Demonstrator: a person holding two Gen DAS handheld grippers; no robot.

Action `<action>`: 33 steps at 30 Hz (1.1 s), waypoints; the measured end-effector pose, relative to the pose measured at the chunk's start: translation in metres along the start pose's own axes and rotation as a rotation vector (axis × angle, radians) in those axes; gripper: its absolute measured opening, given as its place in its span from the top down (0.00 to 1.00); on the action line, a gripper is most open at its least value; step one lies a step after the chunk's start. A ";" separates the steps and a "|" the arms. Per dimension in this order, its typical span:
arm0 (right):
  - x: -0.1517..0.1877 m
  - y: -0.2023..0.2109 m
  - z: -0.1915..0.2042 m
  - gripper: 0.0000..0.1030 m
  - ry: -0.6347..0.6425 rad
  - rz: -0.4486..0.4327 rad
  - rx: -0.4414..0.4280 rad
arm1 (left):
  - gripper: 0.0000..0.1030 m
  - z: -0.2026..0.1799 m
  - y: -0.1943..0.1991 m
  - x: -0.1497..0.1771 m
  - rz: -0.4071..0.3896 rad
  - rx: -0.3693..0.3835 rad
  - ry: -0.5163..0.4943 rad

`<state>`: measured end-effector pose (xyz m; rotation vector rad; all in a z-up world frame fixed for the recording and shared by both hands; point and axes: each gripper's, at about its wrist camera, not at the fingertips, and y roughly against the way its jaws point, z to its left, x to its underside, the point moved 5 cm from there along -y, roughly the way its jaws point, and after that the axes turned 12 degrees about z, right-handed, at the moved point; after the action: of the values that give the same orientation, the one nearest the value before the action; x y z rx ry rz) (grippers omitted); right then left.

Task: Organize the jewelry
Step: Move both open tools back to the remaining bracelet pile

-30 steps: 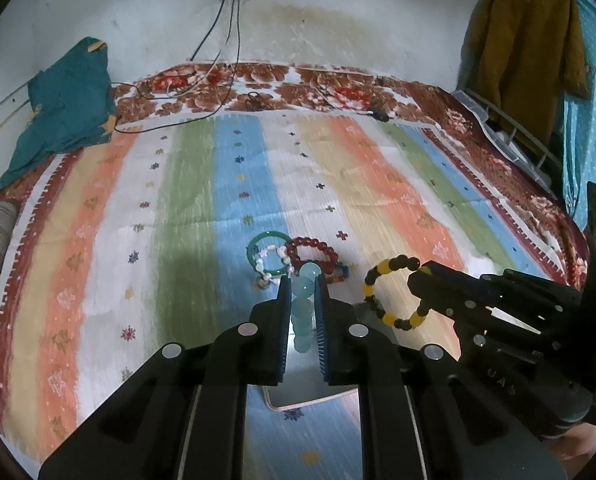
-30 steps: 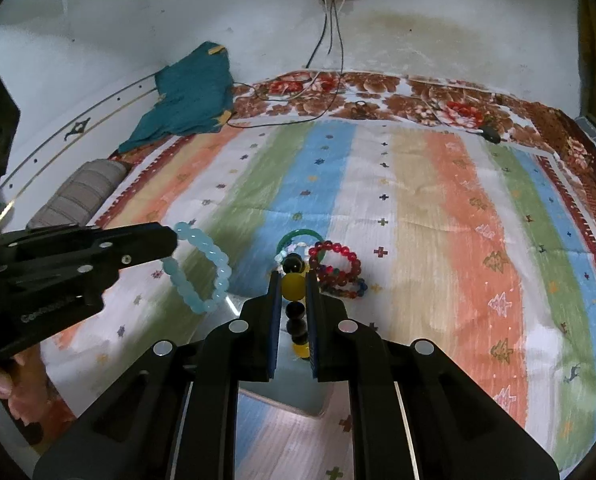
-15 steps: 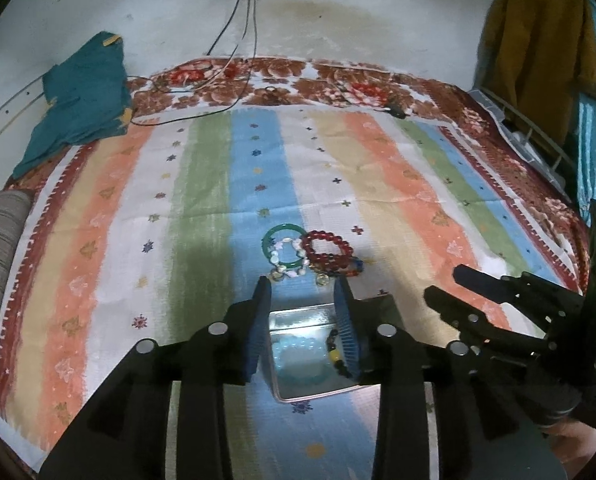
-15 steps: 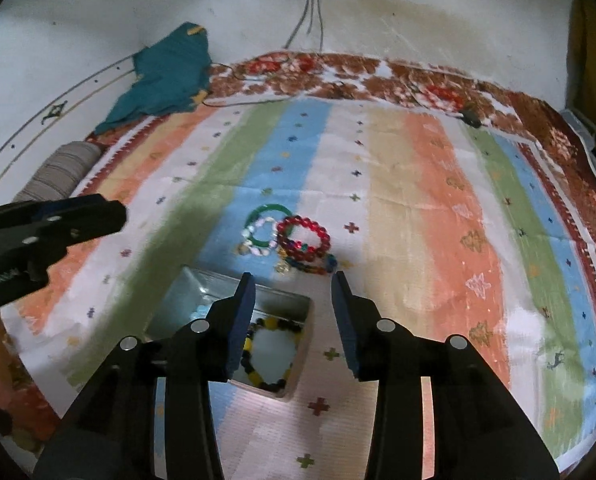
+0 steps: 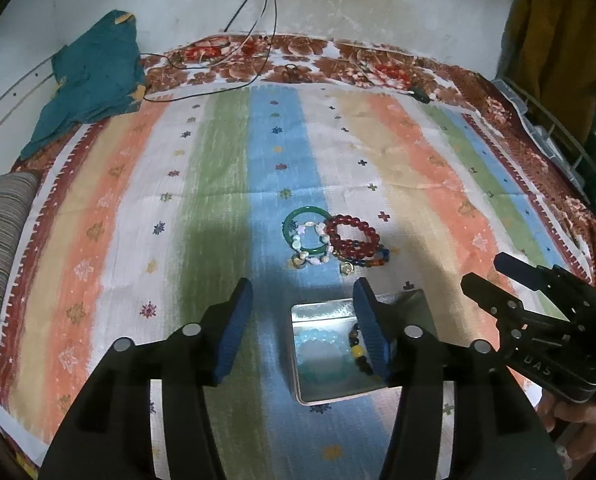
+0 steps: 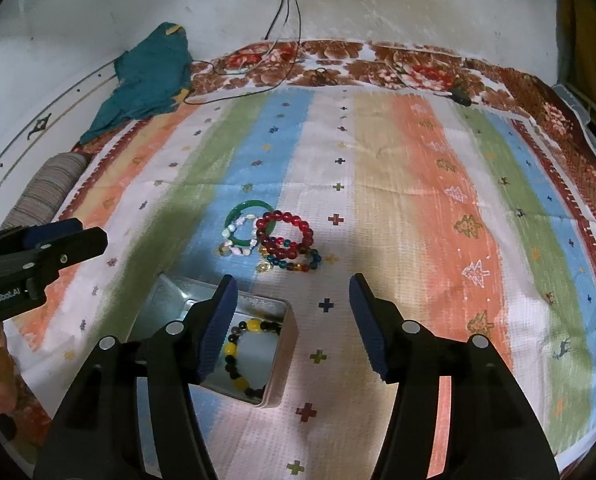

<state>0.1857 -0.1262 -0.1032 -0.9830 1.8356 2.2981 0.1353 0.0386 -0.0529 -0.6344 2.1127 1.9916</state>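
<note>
Hovering over the striped multicoloured bedspread [image 5: 218,184], the left gripper [image 5: 302,298] has its blue-padded fingers spread wide with nothing between them, low in the centre of the left wrist view. Just below and right of that gap sits the square silver metal tin [image 5: 329,394], holding a pale aqua beaded bracelet [image 5: 317,350] on its left side and a black-and-yellow beaded bracelet [image 5: 359,354] on its right, partly hidden by the right finger.

In the right wrist view the right gripper [image 6: 292,296] is likewise opened wide and empty, lower centre of the frame, with the tin at lower left under its left finger.

Above the tin, mid-frame, a small heap lies on the blue stripe: a green glass bangle [image 6: 244,226], a white shell bracelet [image 6: 234,240] across it, a red beaded bracelet [image 6: 286,236] touching both, and a dark multicoloured beaded bracelet [image 6: 298,264] beneath.
</note>
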 end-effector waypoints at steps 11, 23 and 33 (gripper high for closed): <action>-0.012 -0.009 -0.010 0.30 -0.026 0.011 -0.014 | 0.39 -0.005 -0.026 -0.017 0.042 -0.020 -0.016; -0.023 -0.038 -0.023 0.23 -0.044 0.061 -0.008 | 0.37 0.016 -0.061 -0.037 0.106 0.008 0.048; -0.031 -0.057 -0.026 0.23 -0.045 0.089 0.000 | 0.37 0.013 -0.084 -0.044 0.143 -0.004 0.026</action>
<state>0.2451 -0.1220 -0.1399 -0.8589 1.8993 2.3488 0.2074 0.0585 -0.1127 -0.5263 2.2271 2.0716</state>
